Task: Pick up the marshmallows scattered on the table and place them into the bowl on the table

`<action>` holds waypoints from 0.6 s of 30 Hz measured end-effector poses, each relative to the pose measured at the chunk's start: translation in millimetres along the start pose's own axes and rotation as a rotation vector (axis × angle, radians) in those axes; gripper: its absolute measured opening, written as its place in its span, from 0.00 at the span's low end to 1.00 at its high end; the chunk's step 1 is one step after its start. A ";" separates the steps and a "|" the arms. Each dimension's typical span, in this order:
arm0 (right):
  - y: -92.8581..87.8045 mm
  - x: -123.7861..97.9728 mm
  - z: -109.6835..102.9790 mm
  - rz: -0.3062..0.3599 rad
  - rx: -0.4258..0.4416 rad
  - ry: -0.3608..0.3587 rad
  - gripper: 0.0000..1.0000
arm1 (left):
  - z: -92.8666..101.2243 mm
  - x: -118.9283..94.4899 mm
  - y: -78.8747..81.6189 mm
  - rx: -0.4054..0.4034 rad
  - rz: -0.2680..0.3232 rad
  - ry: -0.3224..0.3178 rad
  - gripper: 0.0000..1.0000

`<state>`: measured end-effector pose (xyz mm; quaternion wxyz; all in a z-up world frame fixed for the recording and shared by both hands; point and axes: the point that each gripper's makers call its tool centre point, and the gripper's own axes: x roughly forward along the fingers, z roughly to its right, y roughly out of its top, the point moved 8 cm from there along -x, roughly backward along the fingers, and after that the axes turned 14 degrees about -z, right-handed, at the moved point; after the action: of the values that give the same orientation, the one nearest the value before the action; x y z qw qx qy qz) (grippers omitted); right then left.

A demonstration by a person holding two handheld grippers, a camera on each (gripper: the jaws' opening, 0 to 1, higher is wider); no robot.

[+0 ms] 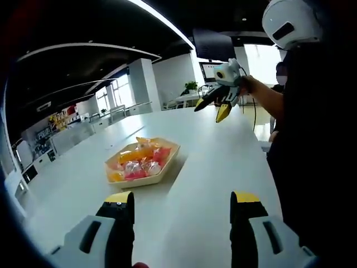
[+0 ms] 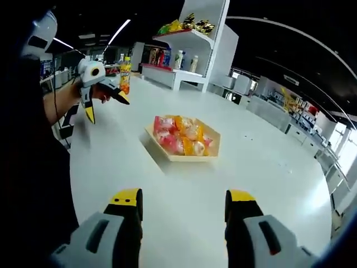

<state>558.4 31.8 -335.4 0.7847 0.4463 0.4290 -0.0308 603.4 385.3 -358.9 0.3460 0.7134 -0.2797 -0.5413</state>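
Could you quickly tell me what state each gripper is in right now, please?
Left gripper: open, holding nothing, above the table short of the bowl.
Right gripper: open, holding nothing, facing the bowl.

bright ceiling strips [image 1: 162,19], soft shadows, fisheye warp at edges
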 end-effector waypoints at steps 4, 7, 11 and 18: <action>-0.3 -4.4 -1.1 0.001 -0.010 0.008 0.58 | -0.5 -1.0 1.1 -0.001 0.004 0.003 0.68; -1.4 -10.2 -0.8 0.000 -0.020 0.006 0.58 | -1.4 -2.7 1.5 -0.003 0.007 0.007 0.69; -2.8 -16.7 -2.1 -0.009 -0.022 0.011 0.58 | -2.3 -3.0 0.2 -0.007 0.005 0.013 0.69; -5.2 -27.9 -11.3 -0.019 -0.058 0.055 0.58 | -0.3 -1.8 0.1 -0.006 0.000 0.009 0.69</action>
<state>531.4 27.6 -321.9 0.7849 0.4200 0.4554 -0.0133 603.2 386.6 -357.7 0.3494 0.7147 -0.2767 -0.5390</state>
